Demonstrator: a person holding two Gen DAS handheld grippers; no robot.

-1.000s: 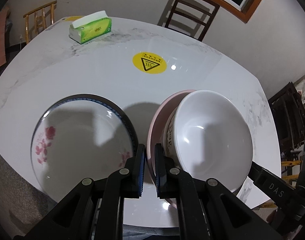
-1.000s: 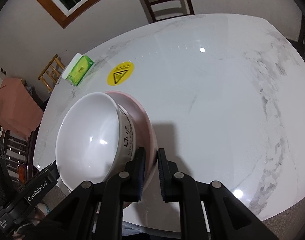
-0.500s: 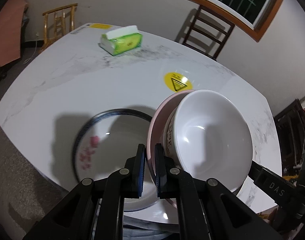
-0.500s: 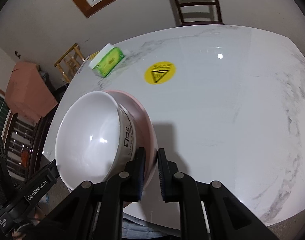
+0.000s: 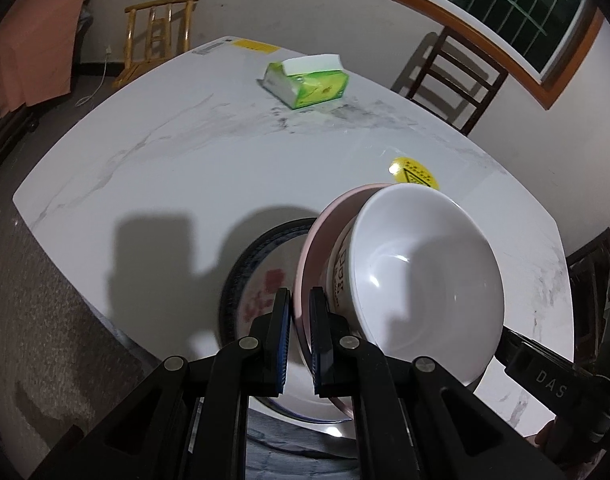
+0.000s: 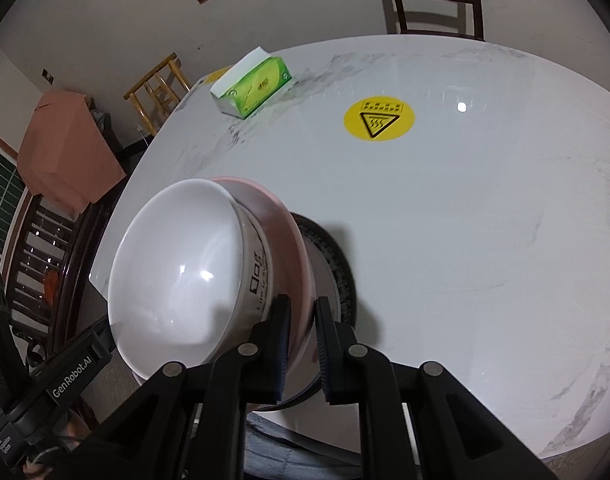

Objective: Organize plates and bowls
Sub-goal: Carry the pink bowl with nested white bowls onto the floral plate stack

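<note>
Pink plate point(image 5: 325, 232) with a white bowl point(image 5: 421, 280) sitting in it is up off the table point(image 5: 177, 168), gripped on both sides. Left gripper point(image 5: 301, 336) is clamped narrow on the plate's rim at one edge, right gripper point(image 6: 303, 336) pinches the opposite rim. Below it, flat on the table near the front edge, is a blue-rimmed floral plate point(image 5: 257, 264). Tissue pack point(image 5: 309, 84) and yellow sticker point(image 6: 379, 120) sit farther back.

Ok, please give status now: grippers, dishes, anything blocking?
Left gripper and right gripper shut on pink plate. White bowl on it, over floral plate. Nothing blocking.
</note>
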